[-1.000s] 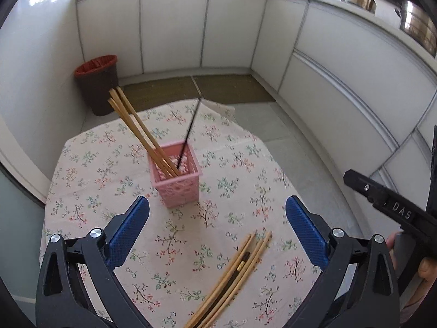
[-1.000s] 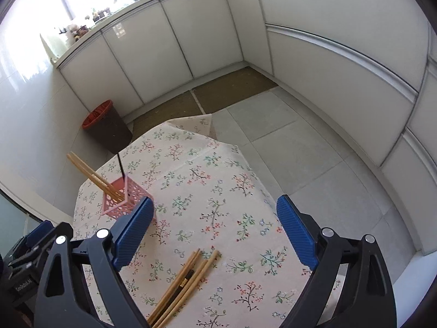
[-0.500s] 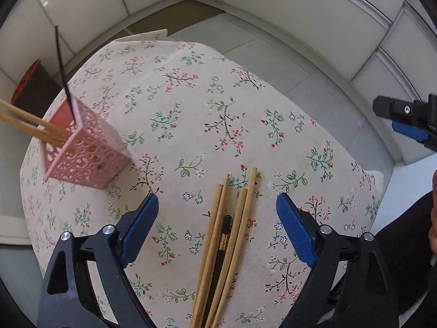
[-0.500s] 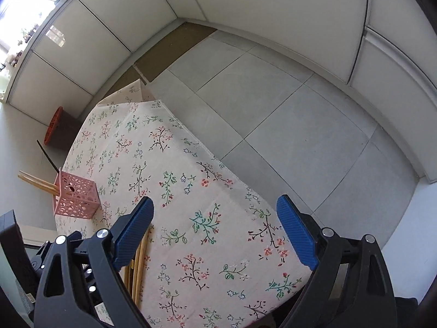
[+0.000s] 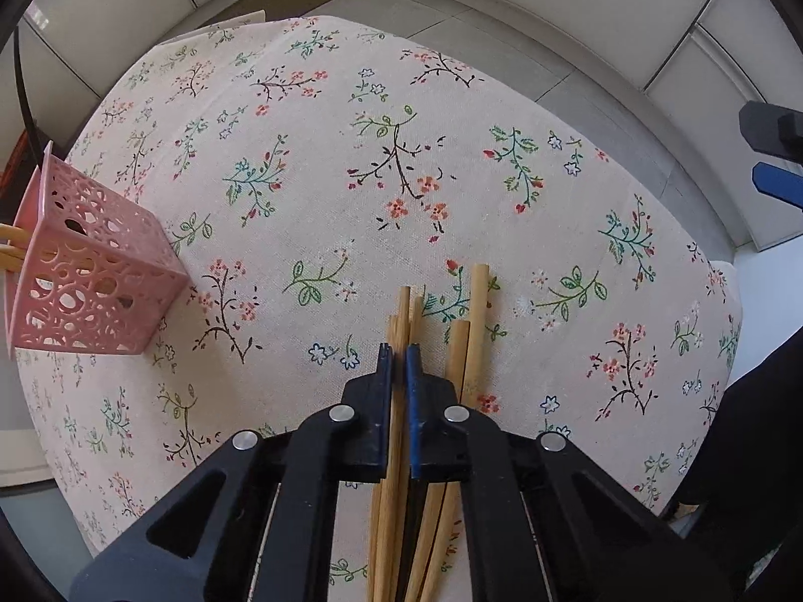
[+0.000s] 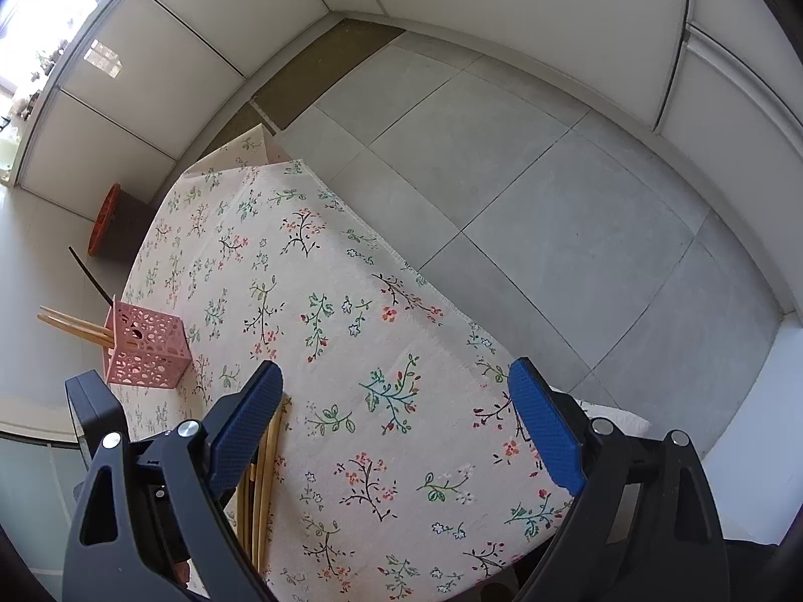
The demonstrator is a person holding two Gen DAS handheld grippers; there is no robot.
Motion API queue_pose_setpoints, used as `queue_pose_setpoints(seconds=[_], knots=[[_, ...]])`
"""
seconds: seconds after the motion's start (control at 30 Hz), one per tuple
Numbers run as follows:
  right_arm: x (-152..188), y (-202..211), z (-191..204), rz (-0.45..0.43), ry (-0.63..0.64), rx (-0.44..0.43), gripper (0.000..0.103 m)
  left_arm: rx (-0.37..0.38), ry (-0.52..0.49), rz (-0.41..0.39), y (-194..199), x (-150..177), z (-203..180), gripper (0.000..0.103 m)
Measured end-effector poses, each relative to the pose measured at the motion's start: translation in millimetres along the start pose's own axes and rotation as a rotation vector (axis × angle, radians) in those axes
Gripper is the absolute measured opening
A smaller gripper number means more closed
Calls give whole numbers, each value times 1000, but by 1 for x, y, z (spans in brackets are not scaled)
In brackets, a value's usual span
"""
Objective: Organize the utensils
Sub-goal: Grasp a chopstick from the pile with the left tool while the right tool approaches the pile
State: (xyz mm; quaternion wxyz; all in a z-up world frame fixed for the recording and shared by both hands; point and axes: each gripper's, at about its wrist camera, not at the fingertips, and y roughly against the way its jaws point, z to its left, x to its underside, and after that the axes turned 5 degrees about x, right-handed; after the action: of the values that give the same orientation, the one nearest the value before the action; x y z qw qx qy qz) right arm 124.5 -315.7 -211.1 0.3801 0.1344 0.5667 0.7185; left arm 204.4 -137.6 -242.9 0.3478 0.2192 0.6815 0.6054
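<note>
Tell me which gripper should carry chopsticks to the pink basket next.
Left. The left gripper is already shut on wooden chopsticks, near the pink basket. The right gripper hangs open over bare tablecloth.

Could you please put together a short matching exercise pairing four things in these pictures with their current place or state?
Things:
1. left gripper
2. right gripper
3. pink basket
4. black chopstick

States:
A. stands in the basket, leaning out of its top
B. open, nothing between its fingers
C. shut on a wooden chopstick from the loose pile on the tablecloth
D. sits near the table's edge, holding wooden chopsticks too

Pairs: 1-C, 2-B, 3-D, 4-A
</note>
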Motion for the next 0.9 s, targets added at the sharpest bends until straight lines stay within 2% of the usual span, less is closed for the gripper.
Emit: queue_pose_setpoints(seconds=[0.2, 0.47, 0.5, 0.63, 0.7, 0.9], knots=[[5, -5, 13, 17, 51, 8, 89, 5, 26, -73, 24, 5, 5, 5], [21, -39, 68, 151, 167, 24, 89, -4, 84, -179, 74, 32, 18, 5], [24, -44, 75, 165, 172, 29, 87, -7, 91, -190, 77, 33, 23, 4], [31, -70, 90, 249, 137, 57, 61, -17, 122, -227, 93, 49, 33, 4], [32, -81, 92, 287, 95, 65, 53, -21, 133, -243, 100, 57, 37, 4], [32, -96, 105, 289, 45, 111, 41, -30, 163, -284, 115, 71, 48, 4]])
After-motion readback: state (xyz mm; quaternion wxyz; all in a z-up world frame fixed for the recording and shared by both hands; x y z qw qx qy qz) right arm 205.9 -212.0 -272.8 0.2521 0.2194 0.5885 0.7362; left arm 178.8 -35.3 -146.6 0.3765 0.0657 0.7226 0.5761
